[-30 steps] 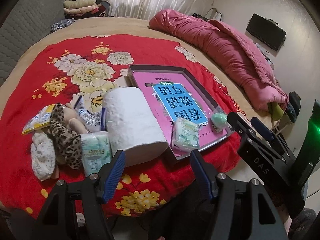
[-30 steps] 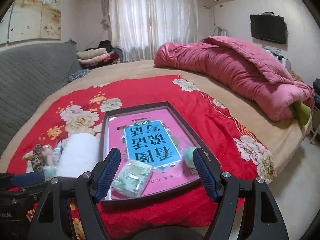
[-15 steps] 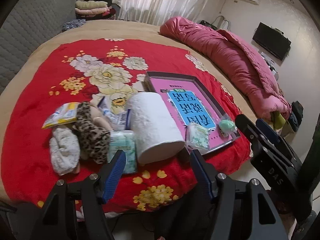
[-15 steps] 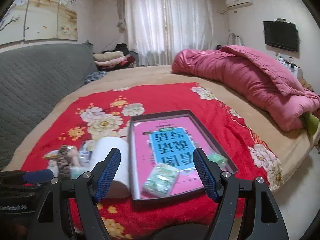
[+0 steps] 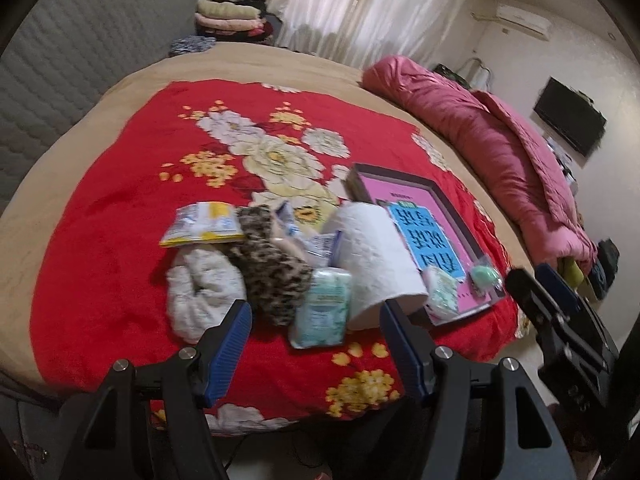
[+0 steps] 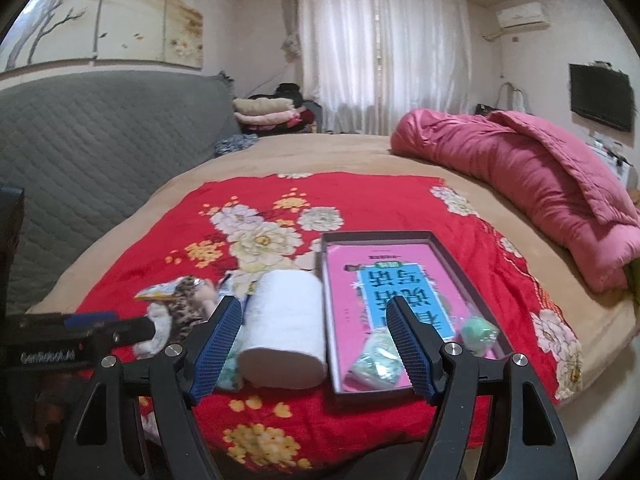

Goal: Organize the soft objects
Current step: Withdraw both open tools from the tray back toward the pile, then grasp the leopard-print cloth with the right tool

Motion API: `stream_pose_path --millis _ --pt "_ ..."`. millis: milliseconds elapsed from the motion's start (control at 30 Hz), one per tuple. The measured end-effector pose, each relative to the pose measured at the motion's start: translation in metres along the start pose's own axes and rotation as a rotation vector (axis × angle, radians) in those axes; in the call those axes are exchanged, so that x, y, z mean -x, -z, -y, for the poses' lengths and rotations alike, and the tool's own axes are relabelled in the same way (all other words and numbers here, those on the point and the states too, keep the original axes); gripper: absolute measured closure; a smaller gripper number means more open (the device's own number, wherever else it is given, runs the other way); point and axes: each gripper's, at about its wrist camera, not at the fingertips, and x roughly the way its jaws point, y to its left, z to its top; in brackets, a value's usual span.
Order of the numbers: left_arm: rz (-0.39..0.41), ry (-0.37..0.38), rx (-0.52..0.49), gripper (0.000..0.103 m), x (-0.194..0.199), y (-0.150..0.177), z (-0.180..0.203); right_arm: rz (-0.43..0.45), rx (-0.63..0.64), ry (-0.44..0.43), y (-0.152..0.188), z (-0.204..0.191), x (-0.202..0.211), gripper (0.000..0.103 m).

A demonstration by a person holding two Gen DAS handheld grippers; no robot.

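While clear of tissue roll (image 5: 376, 256): 2 wide-open grippers.

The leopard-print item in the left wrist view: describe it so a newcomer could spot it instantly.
On the red floral blanket, left of the white paper roll, lies a small pile. The leopard-print item sits between a white cloth bundle and a pale green tissue pack, the only spotted brown thing.

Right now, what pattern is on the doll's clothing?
Leopard print doll, clearest in the left wrist view.
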Motion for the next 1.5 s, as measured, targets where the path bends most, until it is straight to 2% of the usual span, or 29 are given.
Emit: stream_pose_path --millis 467,800,1167,1333,1500 --pt "0.030 -0.037 0.102 0.037 0.009 -0.005 -0.051 -0.050 0.178 -0.105 0.011 -0.059 -0.009 0.027" --pt "0.018 -0.074 0.169 0.037 -0.003 -0.003 -0.086 -0.134 0.216 -0.157 0.026 -0.077 -0.038 0.027" --pt "-0.049 -0.077 0.191 0.037 -0.030 0.003 -0.106 -0.285 0.194 -0.228 0.047 -0.090 -0.078 0.027" --pt "-0.091 -0.065 0.190 0.037 -0.044 0.009 -0.108 -0.312 0.181 -0.227 0.051 -0.090 -0.089 0.027" --pt "-0.126 -0.017 0.199 0.037 -0.057 0.012 -0.106 -0.301 0.183 -0.214 0.049 -0.088 -0.094 0.027"
